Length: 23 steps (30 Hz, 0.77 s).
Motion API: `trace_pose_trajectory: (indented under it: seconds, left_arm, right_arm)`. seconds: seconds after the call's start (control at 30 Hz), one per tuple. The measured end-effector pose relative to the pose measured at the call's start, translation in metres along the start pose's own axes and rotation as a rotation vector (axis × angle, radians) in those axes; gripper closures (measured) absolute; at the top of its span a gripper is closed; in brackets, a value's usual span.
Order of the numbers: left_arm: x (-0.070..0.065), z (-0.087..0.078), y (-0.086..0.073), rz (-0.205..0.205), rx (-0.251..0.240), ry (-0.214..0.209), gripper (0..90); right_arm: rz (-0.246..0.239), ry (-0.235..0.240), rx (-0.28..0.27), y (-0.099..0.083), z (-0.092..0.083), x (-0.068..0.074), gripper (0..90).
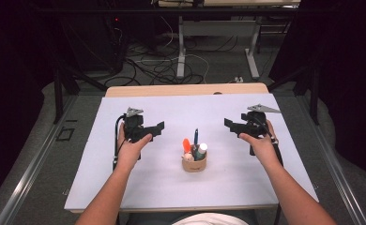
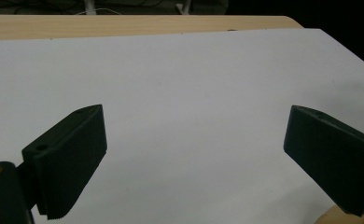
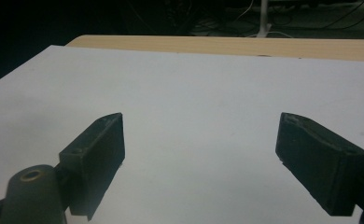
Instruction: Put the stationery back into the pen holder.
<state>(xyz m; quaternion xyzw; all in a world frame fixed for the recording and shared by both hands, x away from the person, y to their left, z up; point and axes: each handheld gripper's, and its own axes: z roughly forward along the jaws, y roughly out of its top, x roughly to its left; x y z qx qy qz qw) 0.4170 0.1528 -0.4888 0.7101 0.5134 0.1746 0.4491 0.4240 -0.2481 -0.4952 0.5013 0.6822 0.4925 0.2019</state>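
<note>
The holder [image 1: 194, 162] stands upright on the table [image 1: 125, 187], between both hands, holding a blue pen [image 1: 196, 136], an orange marker [image 1: 186, 144] and a white-capped tube [image 1: 201, 150]. The left gripper [image 1: 156, 129] and right gripper [image 1: 230, 124] are spread and empty. Recommended: steady the holder with one gripper, then pinch a single item near its top and lift vertically.

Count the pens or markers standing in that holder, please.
3 visible, possibly more hidden: orange marker at left, blue pen in the middle, white-capped marker at right, all in the holder.
</note>
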Motion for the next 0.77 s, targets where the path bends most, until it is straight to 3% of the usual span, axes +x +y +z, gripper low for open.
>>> trace_pose_trajectory:
  seconds: [0.4, 0.77]
  left_arm:
    - [0.006, 0.001, -0.003, 0.020, 0.017, 0.033, 2.0]
    - [0.011, 0.002, -0.006, 0.047, 0.028, 0.050, 0.1]
  right_arm:
    - [-0.031, -0.128, -0.003, -0.013, -0.002, -0.021, 13.0]
    - [0.002, -0.159, 0.017, -0.018, -0.006, -0.034, 0.0]
